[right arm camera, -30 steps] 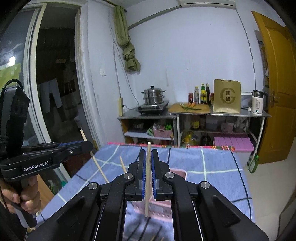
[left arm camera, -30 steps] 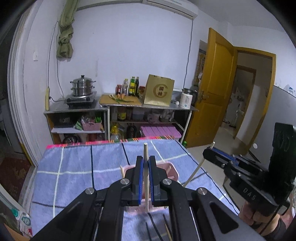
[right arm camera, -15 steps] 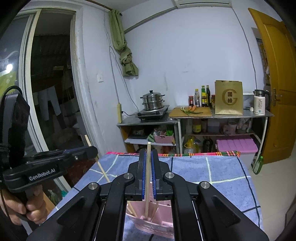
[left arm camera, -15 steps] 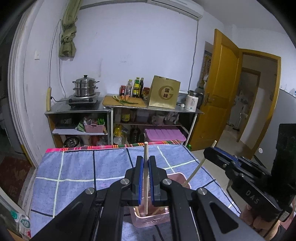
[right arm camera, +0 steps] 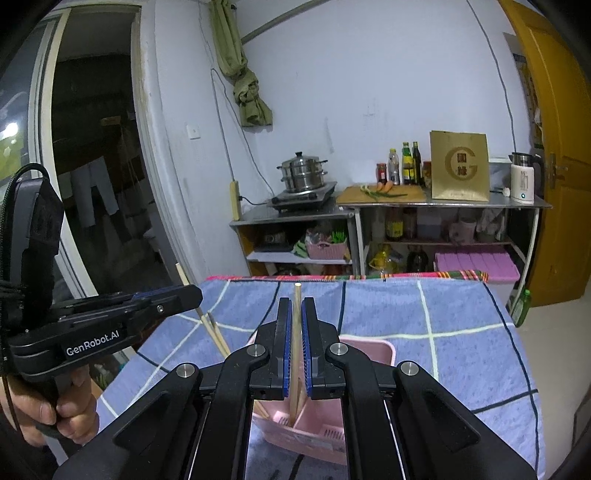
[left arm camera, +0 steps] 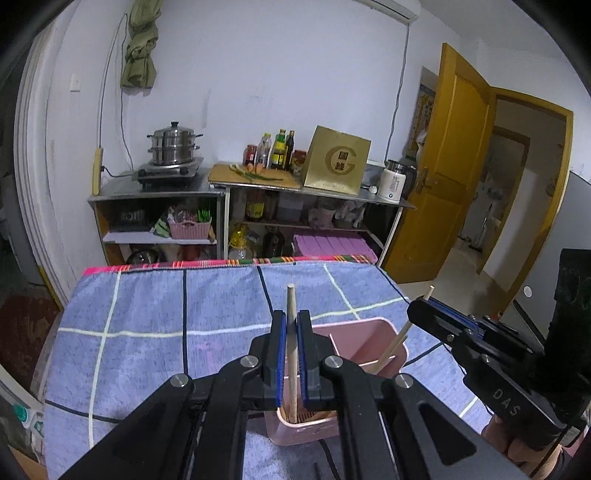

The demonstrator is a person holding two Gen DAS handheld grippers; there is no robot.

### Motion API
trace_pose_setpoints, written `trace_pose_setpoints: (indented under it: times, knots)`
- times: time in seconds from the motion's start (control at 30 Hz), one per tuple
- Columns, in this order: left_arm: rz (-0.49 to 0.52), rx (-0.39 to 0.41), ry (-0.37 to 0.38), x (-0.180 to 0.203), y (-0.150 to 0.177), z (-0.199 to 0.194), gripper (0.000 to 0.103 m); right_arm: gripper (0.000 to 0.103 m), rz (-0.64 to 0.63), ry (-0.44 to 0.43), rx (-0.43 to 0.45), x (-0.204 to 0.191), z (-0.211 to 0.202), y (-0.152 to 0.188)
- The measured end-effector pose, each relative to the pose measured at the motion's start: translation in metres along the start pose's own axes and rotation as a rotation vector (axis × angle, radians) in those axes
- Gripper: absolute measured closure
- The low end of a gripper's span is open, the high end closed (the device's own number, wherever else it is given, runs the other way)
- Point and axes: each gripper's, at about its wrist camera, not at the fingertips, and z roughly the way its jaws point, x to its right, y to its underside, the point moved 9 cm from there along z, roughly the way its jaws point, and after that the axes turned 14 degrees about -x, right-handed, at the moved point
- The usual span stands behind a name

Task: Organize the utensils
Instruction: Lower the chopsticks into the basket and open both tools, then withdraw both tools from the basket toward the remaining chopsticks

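Altogether two grippers, left [left arm camera: 290, 354] and right [right arm camera: 295, 350], each clamp one chopstick [left arm camera: 291, 332].

We see pale walls [left arm camera: 280, 74], a green cloth [left arm camera: 139, 48] knotted high up and an air conditioner [left arm camera: 388, 9] at the ceiling. Against the far wall stand two steel shelves [left arm camera: 236, 192] with a steamer [left arm camera: 174, 147] on a stove [left arm camera: 168, 173], bottles [left arm camera: 275, 151], a gold bag [left arm camera: 338, 160] and a kettle [left arm camera: 394, 182]. An orange door [left arm camera: 447, 162] stands open at right. A dark doorway [right arm camera: 99, 166] opens at left.
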Motion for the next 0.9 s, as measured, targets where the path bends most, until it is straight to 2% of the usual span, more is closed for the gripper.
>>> trace_pose_setpoints:
  times: [0.47,0.6,0.9]
  knots:
    - [0.000,-0.034,-0.011,0.002,0.020,0.010,0.097,0.098,-0.004,0.012,-0.053,0.003,0.008,0.015]
    - [-0.001,-0.012,-0.012,0.004,0.022,-0.001,0.096,0.091,-0.009,0.010,-0.044,0.003,-0.001,0.018]
    - [0.008,0.046,-0.014,0.011,0.048,-0.040,0.095,0.089,-0.015,0.015,-0.012,0.003,-0.037,0.038]
